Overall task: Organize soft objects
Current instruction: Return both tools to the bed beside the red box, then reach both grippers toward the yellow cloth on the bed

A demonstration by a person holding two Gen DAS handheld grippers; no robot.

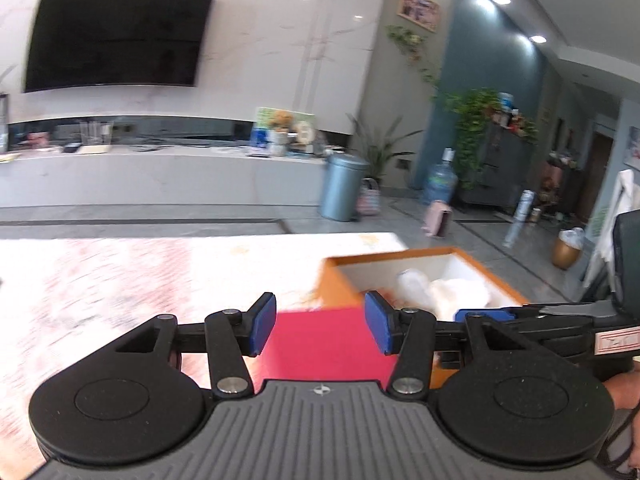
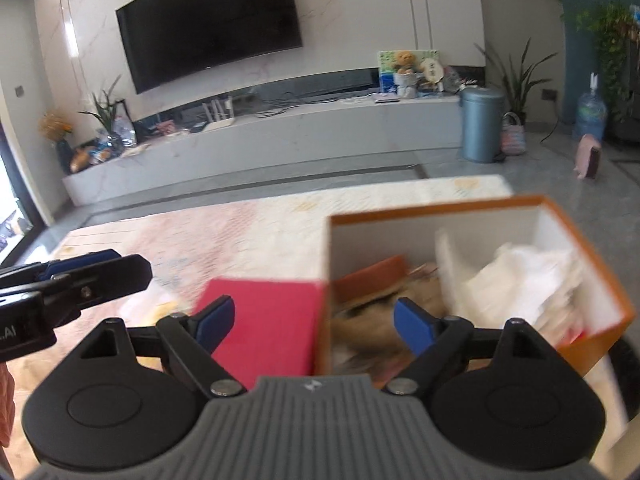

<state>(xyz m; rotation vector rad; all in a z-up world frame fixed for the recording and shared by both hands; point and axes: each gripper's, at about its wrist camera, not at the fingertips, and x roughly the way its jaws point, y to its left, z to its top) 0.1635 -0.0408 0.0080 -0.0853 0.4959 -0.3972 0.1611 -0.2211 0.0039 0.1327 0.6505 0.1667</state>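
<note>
An orange box (image 2: 580, 236) with white inner walls stands in front of me, also in the left wrist view (image 1: 340, 288). It holds white soft items (image 2: 528, 276), a brown furry one (image 2: 372, 324) and an orange piece (image 2: 372, 276); in the left wrist view white soft items (image 1: 452, 290) show inside. A red flat panel (image 2: 272, 320) lies beside the box, also in the left wrist view (image 1: 320, 344). My left gripper (image 1: 320, 322) is open and empty above the red panel. My right gripper (image 2: 314, 322) is open and empty over the box's near left corner.
A pale patterned rug (image 2: 224, 232) covers the floor ahead. Beyond it are a long white TV bench (image 2: 280, 136), a blue-grey bin (image 2: 480, 124), a water bottle (image 2: 590, 114) and plants (image 2: 520, 76). The left gripper shows at the left of the right wrist view (image 2: 80, 276).
</note>
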